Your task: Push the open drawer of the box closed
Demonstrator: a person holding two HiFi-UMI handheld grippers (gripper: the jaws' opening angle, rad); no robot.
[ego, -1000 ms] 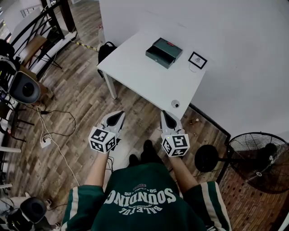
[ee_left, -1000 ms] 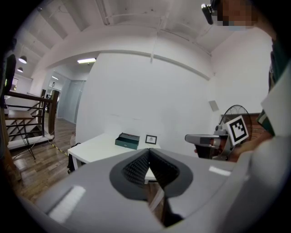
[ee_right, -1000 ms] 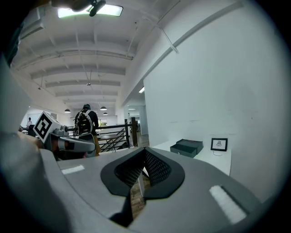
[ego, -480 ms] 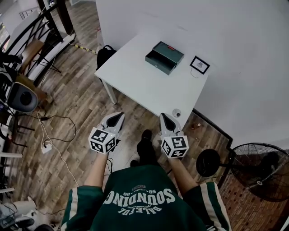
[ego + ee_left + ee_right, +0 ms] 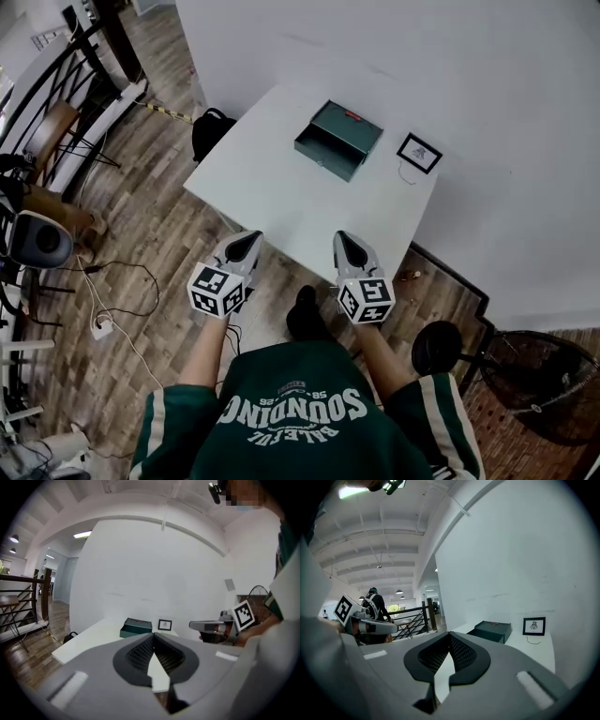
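Note:
A dark green box [image 5: 339, 138] with its drawer pulled open toward the near left sits on the far part of a white table [image 5: 281, 197]. It shows small and far off in the left gripper view [image 5: 136, 627] and in the right gripper view [image 5: 491, 631]. My left gripper [image 5: 247, 240] hangs over the table's near edge, well short of the box, jaws shut on nothing. My right gripper [image 5: 346, 241] is level with it, also at the near edge, shut and empty. Both point toward the table.
A small black-framed picture [image 5: 419, 153] with a thin cord lies right of the box. A black bag [image 5: 210, 132] rests on the wood floor by the table's left side. A floor fan [image 5: 525, 375] stands at the right; a chair and railing are at the far left.
The person has walked forward: the table and box have come nearer and both grippers now reach its near edge. Both stayed shut.

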